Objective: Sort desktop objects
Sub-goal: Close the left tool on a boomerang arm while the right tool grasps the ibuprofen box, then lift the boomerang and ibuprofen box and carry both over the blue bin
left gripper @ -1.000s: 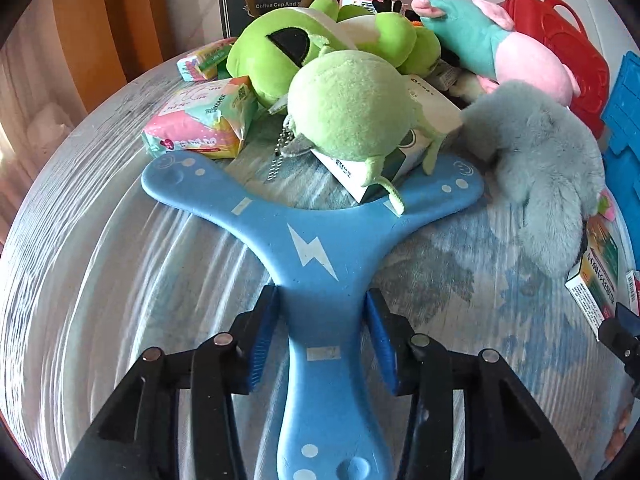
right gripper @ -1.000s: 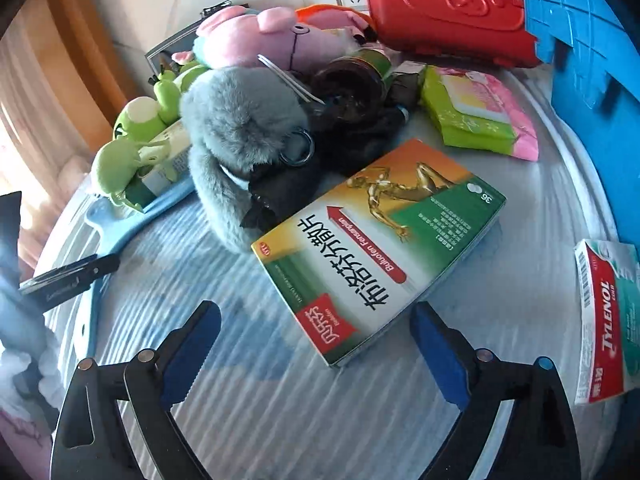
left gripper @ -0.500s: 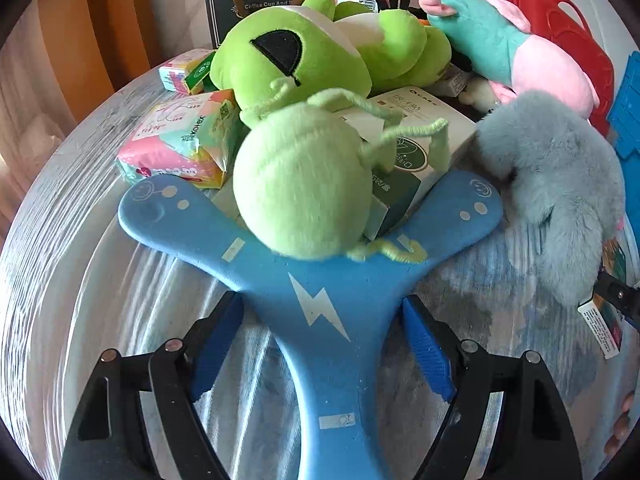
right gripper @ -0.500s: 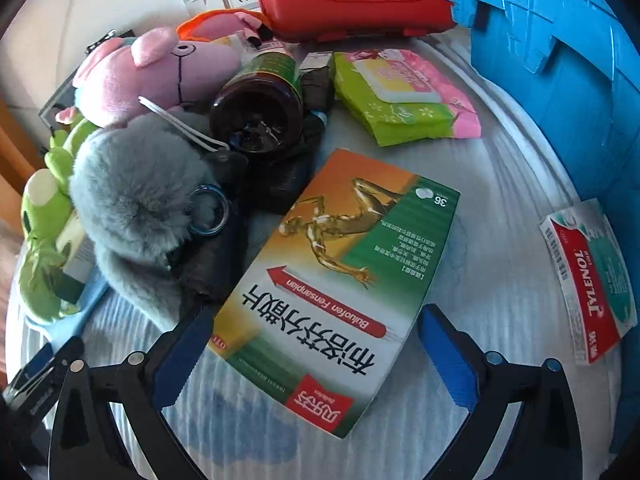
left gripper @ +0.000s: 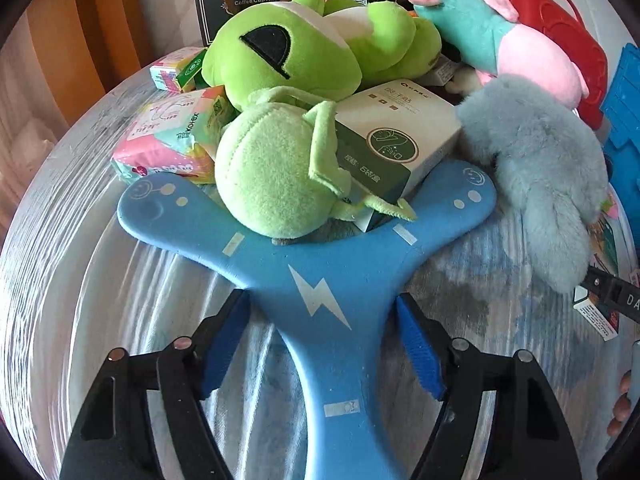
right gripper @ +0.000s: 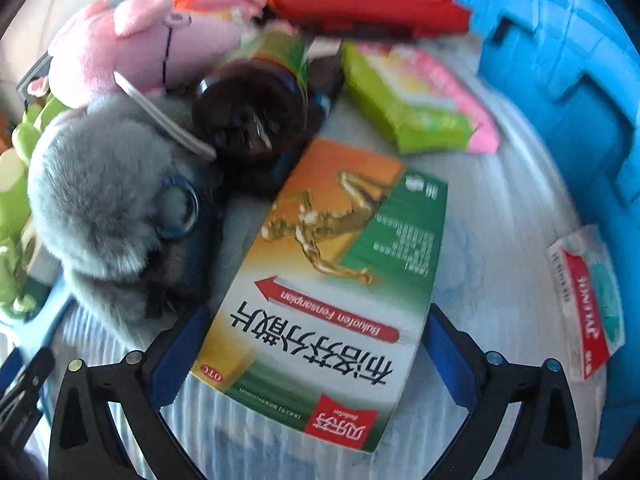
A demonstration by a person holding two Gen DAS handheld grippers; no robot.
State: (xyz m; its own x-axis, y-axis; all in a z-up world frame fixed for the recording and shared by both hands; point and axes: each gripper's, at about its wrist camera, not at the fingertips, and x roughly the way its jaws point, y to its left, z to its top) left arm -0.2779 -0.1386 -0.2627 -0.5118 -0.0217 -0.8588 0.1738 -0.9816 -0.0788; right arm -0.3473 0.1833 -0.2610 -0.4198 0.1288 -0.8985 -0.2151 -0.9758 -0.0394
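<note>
In the last second the left gripper [left gripper: 320, 344] had let go of the blue boomerang [left gripper: 308, 280] and moved up its stem toward the hub. Its jaws were now closing again from a wider spread, with the stem between them and a gap on each side, so nothing was held yet. The small green plush ball [left gripper: 272, 176] had also shifted and now sat on the boomerang's fork, leaning against the white and green box [left gripper: 396, 136]. I judge this a re-grip nearer the centre, but lifting will likely tip the ball and box off.

The right gripper [right gripper: 312, 356] had swung round and come forward over the medicine box [right gripper: 336, 276], which a second ago lay skewed ahead of it. The box now ran lengthwise between the jaws, which stood at their widest, close to its long edges but not pressing. That box looked ready to be pinched and carried off for sorting.

Both grippers pointed steeply down at the table [left gripper: 100, 280]. The boomerang lay flat at the front of the pile. The medicine box lay flat between the grey plush toy [right gripper: 108, 200] and the Tylenol packet [right gripper: 588, 304].
</note>
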